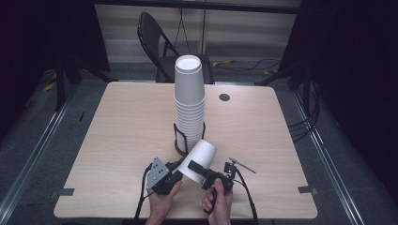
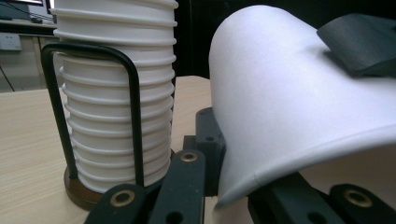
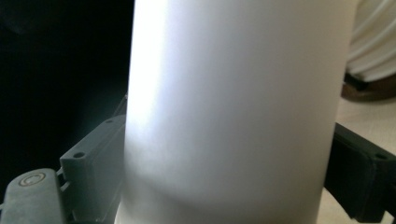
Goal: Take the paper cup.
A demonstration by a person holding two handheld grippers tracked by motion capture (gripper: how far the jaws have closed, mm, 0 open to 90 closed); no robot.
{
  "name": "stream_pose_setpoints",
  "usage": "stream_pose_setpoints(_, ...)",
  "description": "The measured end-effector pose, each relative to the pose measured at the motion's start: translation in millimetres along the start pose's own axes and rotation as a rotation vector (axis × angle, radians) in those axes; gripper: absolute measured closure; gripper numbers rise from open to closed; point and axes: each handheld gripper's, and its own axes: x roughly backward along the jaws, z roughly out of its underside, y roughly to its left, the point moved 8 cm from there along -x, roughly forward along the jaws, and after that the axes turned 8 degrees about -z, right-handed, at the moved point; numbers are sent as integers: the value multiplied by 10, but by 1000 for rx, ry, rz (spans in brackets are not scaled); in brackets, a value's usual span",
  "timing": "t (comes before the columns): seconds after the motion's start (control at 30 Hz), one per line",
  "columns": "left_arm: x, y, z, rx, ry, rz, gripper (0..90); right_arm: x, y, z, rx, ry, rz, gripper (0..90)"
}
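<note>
Two grippers [image 1: 182, 165] [image 1: 196, 170] on cup [image 1: 201, 157], stack [image 1: 189, 105] behind

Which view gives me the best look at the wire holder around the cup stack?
The left gripper view: the wire holder stands close, its black loop and brown base clear against the cup stack. The high view shows it small, partly behind the loose cup. The right gripper view catches just a blurred edge of the base.
</note>
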Motion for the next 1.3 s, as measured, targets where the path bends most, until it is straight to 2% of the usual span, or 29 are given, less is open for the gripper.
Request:
stream_pose_setpoints(0.03, 10, -2, -2, 3, 6, 14, 865, 2, 4, -24, 18, -1, 2, 104)
stream_pose_setpoints(0.17, 26, -2, -3, 0, 15, 32, 865, 9, 9, -73, 40, -12, 9, 104)
stream_pose_setpoints(0.23, 39, 0, -3, -12, 26, 40, 865, 21, 10, -118, 59, -20, 17, 107)
stream_pose_setpoints(0.27, 52, 2, -9, -32, 31, 48, 865, 40, 3, -175, 75, -32, 26, 107)
stream_pose_setpoints(0.4, 69, 6, -21, -44, 50, 70, 866, 89, -7, -281, 99, -51, 37, 103)
stream_pose_setpoints(0.5, 81, 27, -9, -41, 77, 64, 867, 109, -17, -319, 113, -58, 47, 98)
stream_pose_setpoints(0.53, 91, 33, -1, -27, 85, 79, 867, 117, -39, -369, 129, -52, 72, 97)
stream_pose_setpoints(0.57, 91, 33, -1, -27, 85, 79, 868, 117, -39, -369, 129, -52, 72, 97)
stream_pose_setpoints(0.6, 110, 54, 6, -32, 99, 82, 868, 124, -44, -418, 155, -48, 97, 99)
stream_pose_setpoints(0.63, 110, 54, 6, -32, 99, 82, 868, 124, -44, -418, 155, -48, 97, 99)
stream_pose_setpoints(0.73, 142, 86, 13, -26, 116, 88, 868, 136, -36, -490, 195, -49, 129, 112)
stream_pose_setpoints(0.8, 169, 118, 17, -50, 136, 87, 868, 157, -37, -553, 236, -51, 168, 125)
stream_pose_setpoints(0.83, 169, 118, 17, -50, 136, 87, 868, 157, -37, -553, 236, -51, 168, 125)
stream_pose_setpoints(0.87, 188, 149, 16, -66, 153, 85, 867, 183, -47, -591, 261, -56, 201, 126)
stream_pose_setpoints(1.03, 218, 210, 8, -73, 190, 96, 867, 243, -67, -637, 281, -54, 232, 127)
stream_pose_setpoints(1.1, 233, 249, 1, -83, 203, 85, 866, 278, -77, -653, 299, -56, 247, 126)
stream_pose_setpoints(1.2, 248, 293, -16, -68, 206, 79, 867, 331, -79, -657, 344, -52, 278, 125)
stream_pose_setpoints(1.3, 256, 324, -18, -64, 223, 74, 867, 378, -71, -624, 430, -25, 281, 125)
